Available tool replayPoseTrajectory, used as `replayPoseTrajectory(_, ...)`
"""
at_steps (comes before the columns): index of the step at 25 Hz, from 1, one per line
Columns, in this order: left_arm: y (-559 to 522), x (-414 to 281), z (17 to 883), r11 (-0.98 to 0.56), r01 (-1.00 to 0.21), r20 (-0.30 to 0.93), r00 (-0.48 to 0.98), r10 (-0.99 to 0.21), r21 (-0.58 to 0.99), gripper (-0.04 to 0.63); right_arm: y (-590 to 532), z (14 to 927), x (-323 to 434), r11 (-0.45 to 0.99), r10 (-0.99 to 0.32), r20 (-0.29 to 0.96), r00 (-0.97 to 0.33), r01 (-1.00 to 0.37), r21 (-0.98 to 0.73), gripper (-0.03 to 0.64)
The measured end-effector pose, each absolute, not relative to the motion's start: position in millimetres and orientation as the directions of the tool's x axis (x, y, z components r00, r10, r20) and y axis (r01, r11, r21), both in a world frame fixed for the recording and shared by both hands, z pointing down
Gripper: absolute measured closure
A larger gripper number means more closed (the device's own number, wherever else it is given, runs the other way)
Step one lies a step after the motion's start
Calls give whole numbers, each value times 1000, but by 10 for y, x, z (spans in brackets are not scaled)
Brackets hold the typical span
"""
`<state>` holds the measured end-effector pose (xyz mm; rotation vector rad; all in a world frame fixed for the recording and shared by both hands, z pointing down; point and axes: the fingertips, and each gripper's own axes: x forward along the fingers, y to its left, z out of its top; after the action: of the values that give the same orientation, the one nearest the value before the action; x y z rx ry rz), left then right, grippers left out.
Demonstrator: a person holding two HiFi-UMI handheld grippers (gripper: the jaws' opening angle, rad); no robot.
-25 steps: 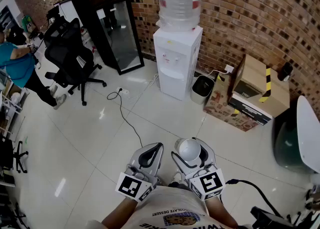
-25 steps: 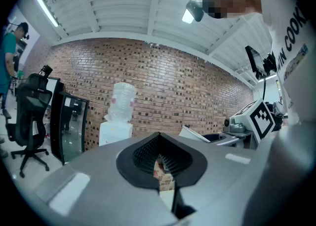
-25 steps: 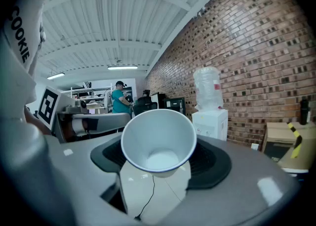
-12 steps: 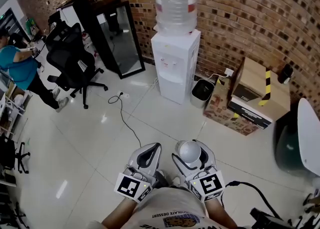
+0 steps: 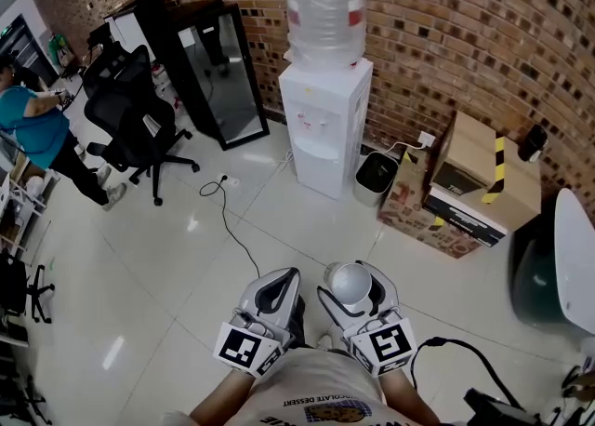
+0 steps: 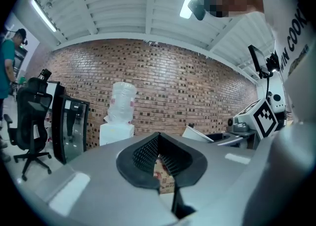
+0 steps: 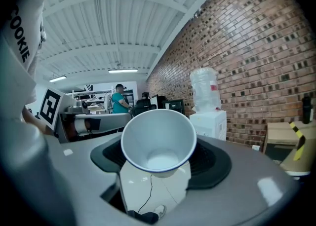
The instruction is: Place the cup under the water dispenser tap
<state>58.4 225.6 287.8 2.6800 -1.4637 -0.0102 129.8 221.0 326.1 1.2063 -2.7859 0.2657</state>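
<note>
A white water dispenser with a clear bottle on top stands against the brick wall, well ahead of me across the tiled floor. My right gripper is shut on a white paper cup, which lies tilted with its mouth toward the camera in the right gripper view, cup. There the dispenser shows behind the cup to the right. My left gripper is beside it, shut and empty, its pads meeting at the tips. The dispenser appears far off in the left gripper view.
A black office chair and a black glass-door cabinet stand left of the dispenser. A person in teal is at far left. A small bin and cardboard boxes sit to its right. A cable trails across the floor.
The view and both grippers have edged a little toward the dispenser. The cup stays held in the right gripper, and the left gripper stays shut.
</note>
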Motion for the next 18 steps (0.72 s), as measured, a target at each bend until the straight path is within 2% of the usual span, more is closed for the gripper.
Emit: replayPoseTrajectory(18, 1463, 352, 3073, -526, -839, 34, 535, -844, 136, 614, 1462, 3435, 1019, 681, -697, 203, -688, -723, -113, 261)
